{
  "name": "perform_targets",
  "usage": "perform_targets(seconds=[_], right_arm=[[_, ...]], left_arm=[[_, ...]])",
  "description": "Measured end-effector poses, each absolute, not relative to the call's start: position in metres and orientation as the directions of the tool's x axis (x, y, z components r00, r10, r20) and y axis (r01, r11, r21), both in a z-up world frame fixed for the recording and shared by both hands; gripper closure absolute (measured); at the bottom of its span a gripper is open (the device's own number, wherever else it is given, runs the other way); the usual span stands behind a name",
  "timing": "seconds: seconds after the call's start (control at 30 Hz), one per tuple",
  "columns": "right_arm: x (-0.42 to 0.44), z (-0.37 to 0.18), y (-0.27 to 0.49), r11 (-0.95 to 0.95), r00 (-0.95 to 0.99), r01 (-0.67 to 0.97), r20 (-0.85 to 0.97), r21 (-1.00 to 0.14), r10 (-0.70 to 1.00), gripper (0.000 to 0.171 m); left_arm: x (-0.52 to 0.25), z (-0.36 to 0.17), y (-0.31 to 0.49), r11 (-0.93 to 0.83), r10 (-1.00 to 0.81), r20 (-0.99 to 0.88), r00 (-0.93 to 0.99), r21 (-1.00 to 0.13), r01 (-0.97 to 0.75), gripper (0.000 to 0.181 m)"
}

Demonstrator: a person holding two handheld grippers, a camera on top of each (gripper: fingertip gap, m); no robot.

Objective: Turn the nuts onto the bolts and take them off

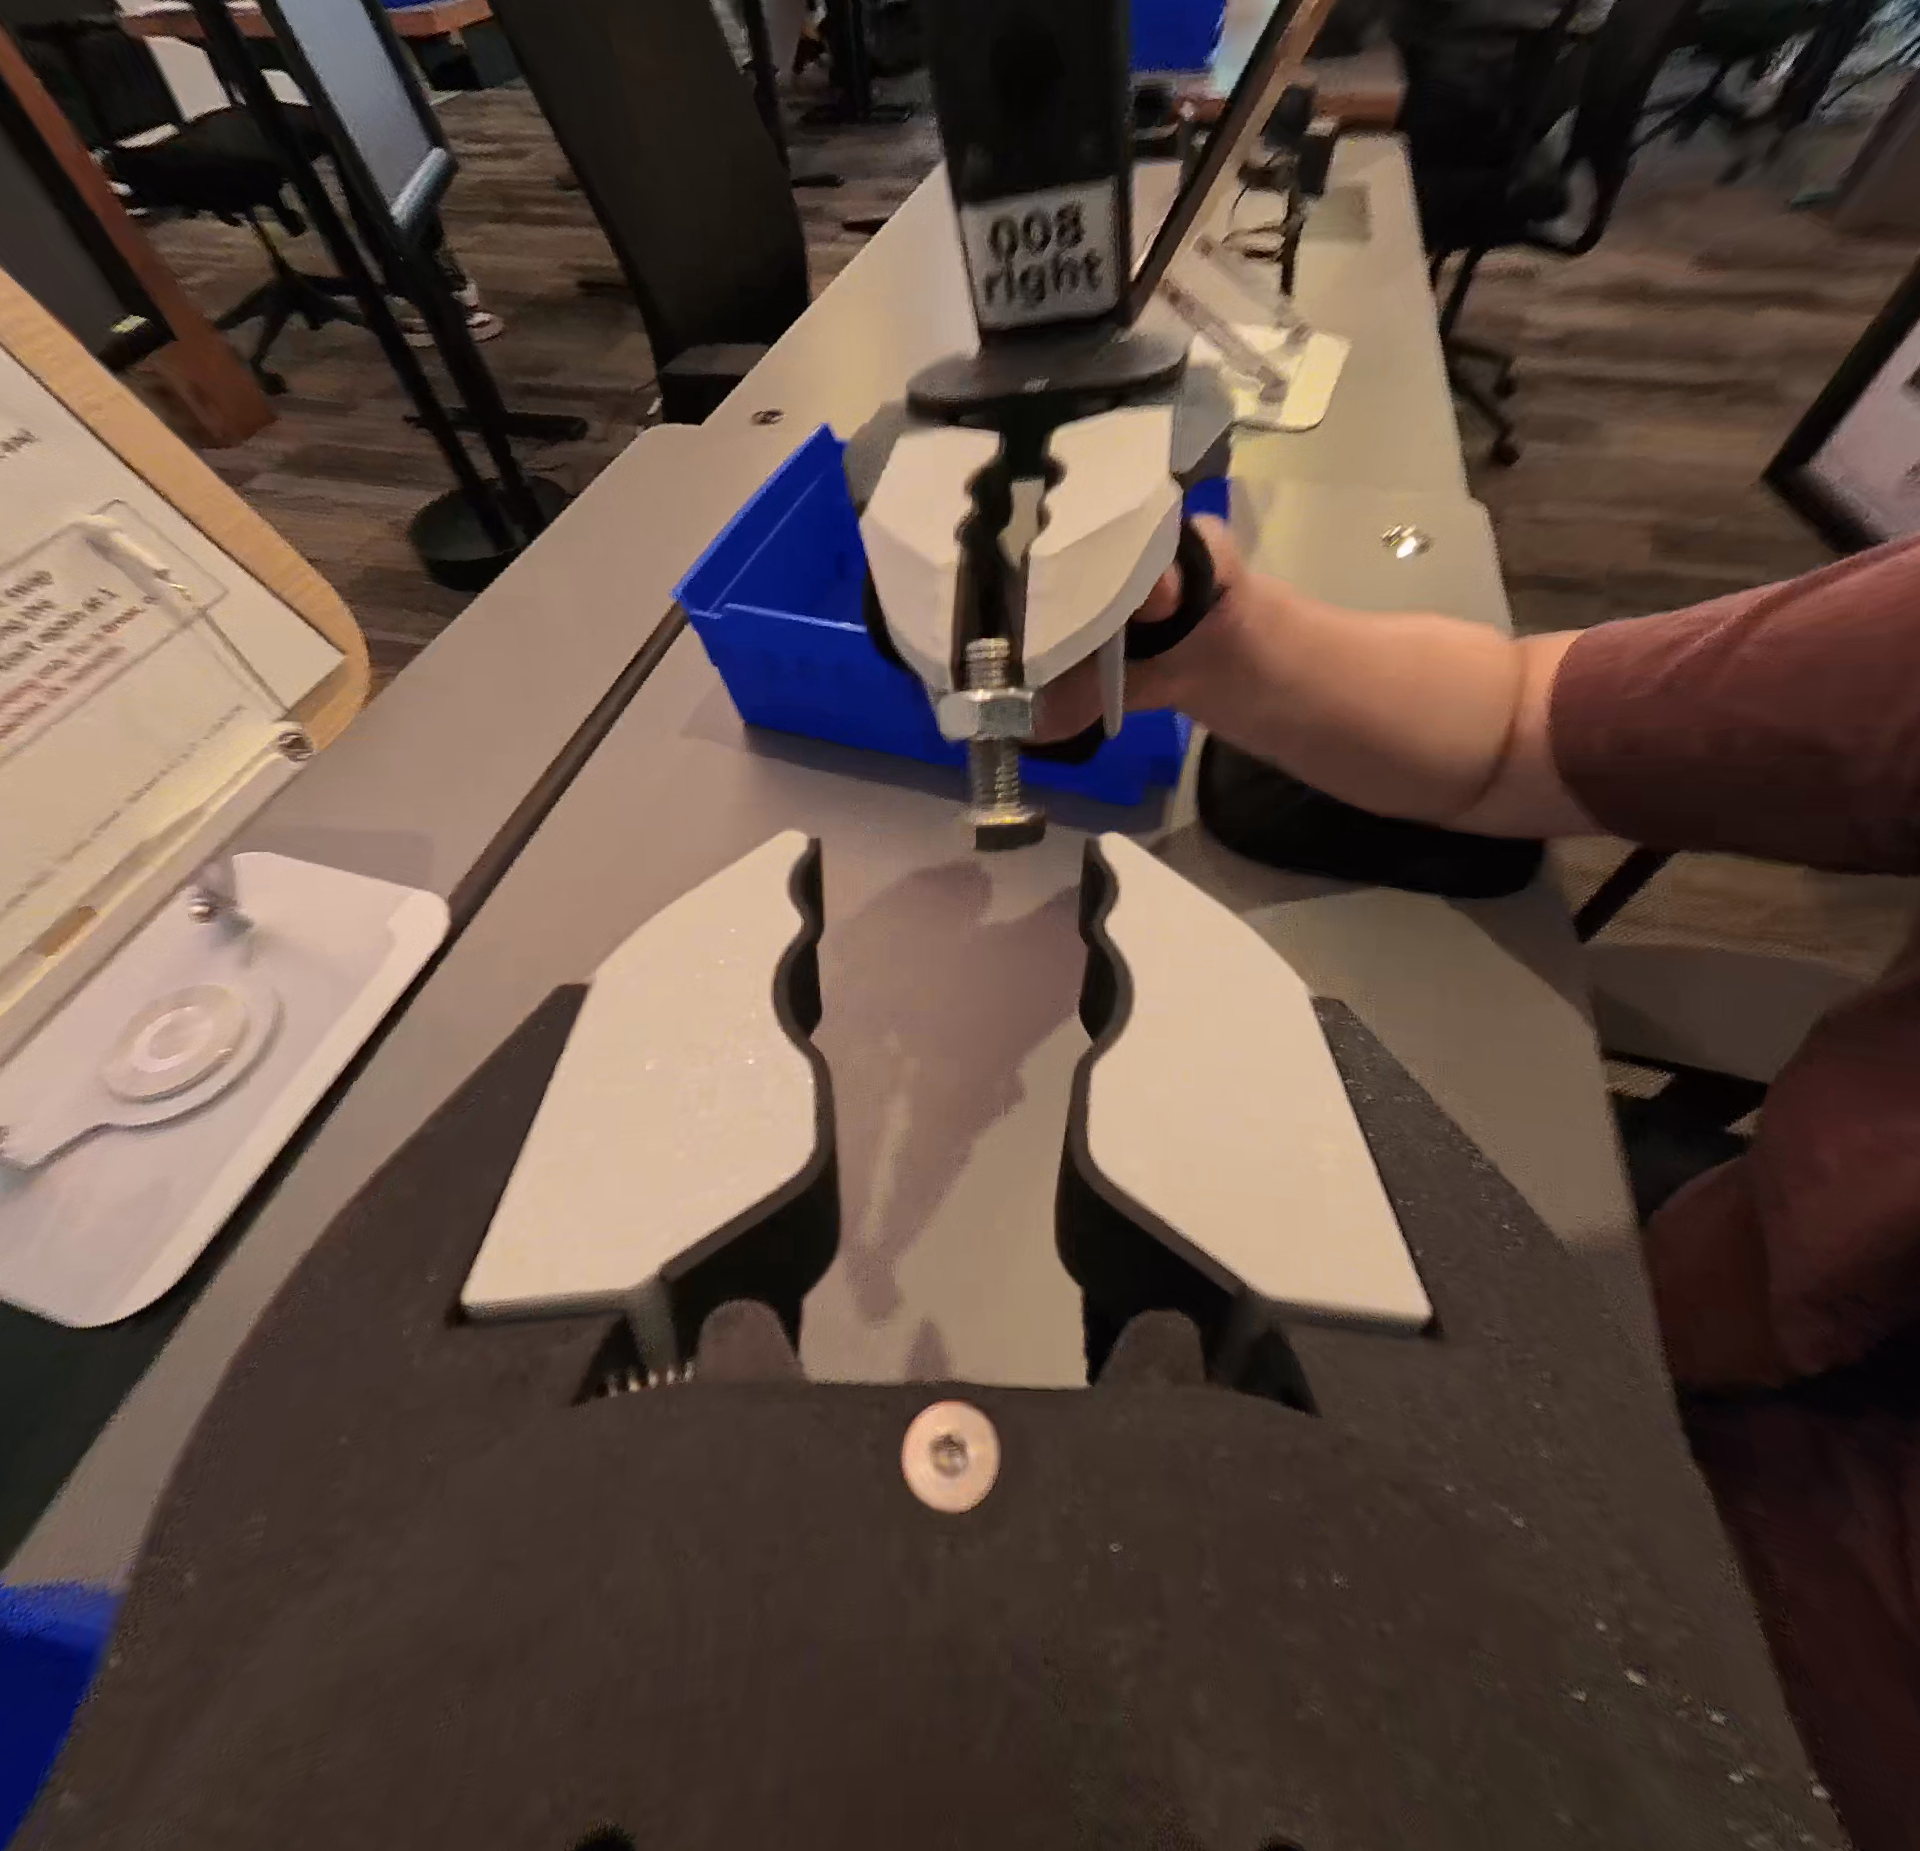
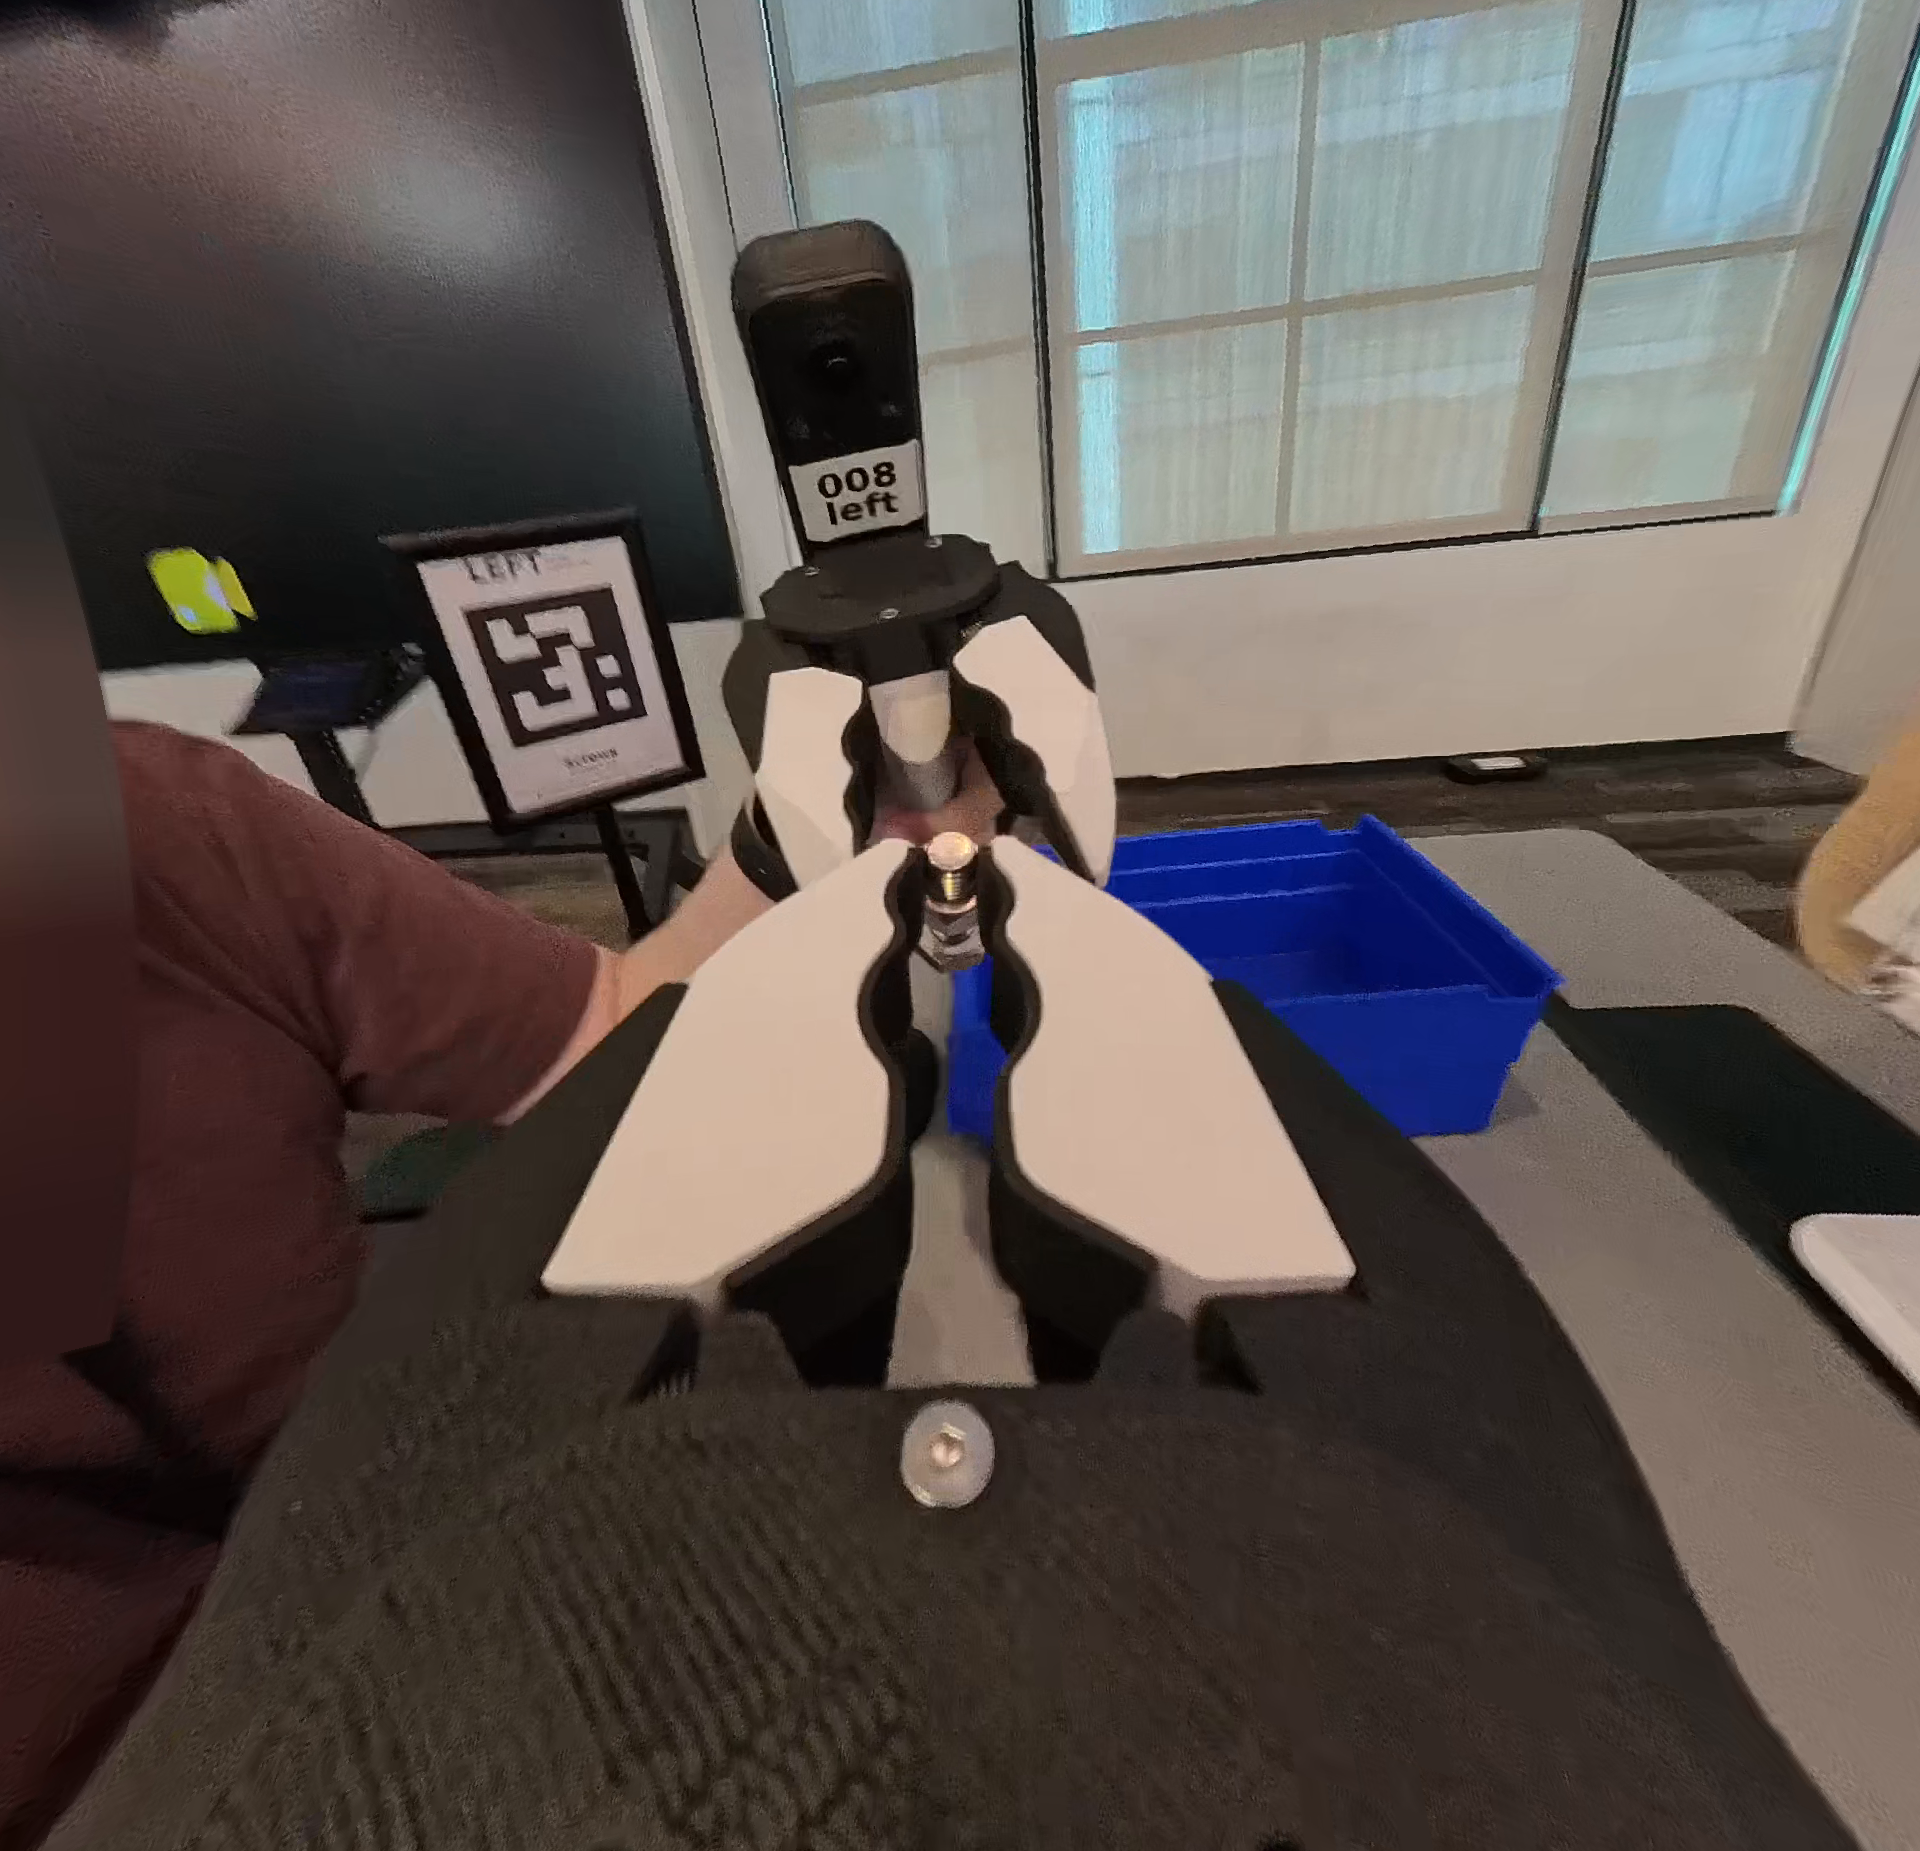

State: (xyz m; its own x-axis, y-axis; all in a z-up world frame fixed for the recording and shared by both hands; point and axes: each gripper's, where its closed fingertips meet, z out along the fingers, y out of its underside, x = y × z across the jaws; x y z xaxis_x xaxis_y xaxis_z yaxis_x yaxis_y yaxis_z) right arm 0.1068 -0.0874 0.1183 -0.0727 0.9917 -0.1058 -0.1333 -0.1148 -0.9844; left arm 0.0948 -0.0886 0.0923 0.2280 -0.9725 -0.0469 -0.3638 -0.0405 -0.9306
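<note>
Gripping: my right gripper (image 1: 987, 658), white-fingered with black inner pads, has its jaws pinched onto the threaded end of a silver steel hex-head bolt (image 1: 992, 752); I see the same hold up close in the right wrist view (image 2: 948, 882).
Bolt: it hangs head-down from the right gripper above the grey desk (image 1: 644, 814), its hex head low and close to the desk top; whether the head touches I cannot tell.
Nut: a silver hex nut (image 1: 987, 710) sits on the bolt's thread, just below the right fingertips and well above the head.
Left gripper: my left gripper (image 1: 951, 856) has its jaws spread wide with nothing between them, its fingertips flanking the bolt head on either side without contact. From the right wrist view it faces me (image 2: 925, 814), tips just beyond the bolt.
Bin: a blue plastic storage bin (image 1: 769, 596) stands on the desk right behind the right gripper; in the right wrist view its stepped inside (image 2: 1299, 928) is in sight with no contents I can make out.
Hand: a person's hand (image 1: 1226, 638) grips the right gripper's handle, with a maroon sleeve (image 1: 1745, 700) reaching in from the right edge.
Side items: a white flat plate with a clear round disc (image 1: 187, 1053) lies at the desk's left edge.
</note>
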Motion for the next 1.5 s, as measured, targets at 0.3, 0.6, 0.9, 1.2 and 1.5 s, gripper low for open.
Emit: perform_targets(seconds=[0.3,0.6,0.9,1.2,1.5], right_arm=[[0.109,0.114,-0.113,0.133,-0.098,-0.009,0.133,-0.991,0.986,0.161],[0.115,0.111,-0.128,0.213,-0.181,0.003,0.209,-0.977,0.961,0.161],[0.113,0.107,-0.133,0.240,-0.206,0.005,0.234,-0.971,0.950,0.161],[0.111,0.108,-0.137,0.244,-0.217,-0.013,0.240,-0.970,0.946,0.161],[0.115,0.111,-0.132,0.232,-0.200,-0.030,0.233,-0.972,0.952,0.161]], left_arm=[[0.125,0.061,-0.105,0.121,-0.970,-0.207,0.124,-0.862,-0.492,0.142],[0.134,0.063,-0.127,0.142,-0.986,-0.164,0.012,-0.885,-0.444,0.159],[0.137,0.058,-0.126,0.145,-0.986,-0.167,0.006,-0.875,-0.462,0.165],[0.139,0.056,-0.127,0.146,-0.987,-0.159,-0.010,-0.877,-0.458,0.161],[0.143,0.058,-0.124,0.155,-0.984,-0.177,0.007,-0.882,-0.445,0.168]])
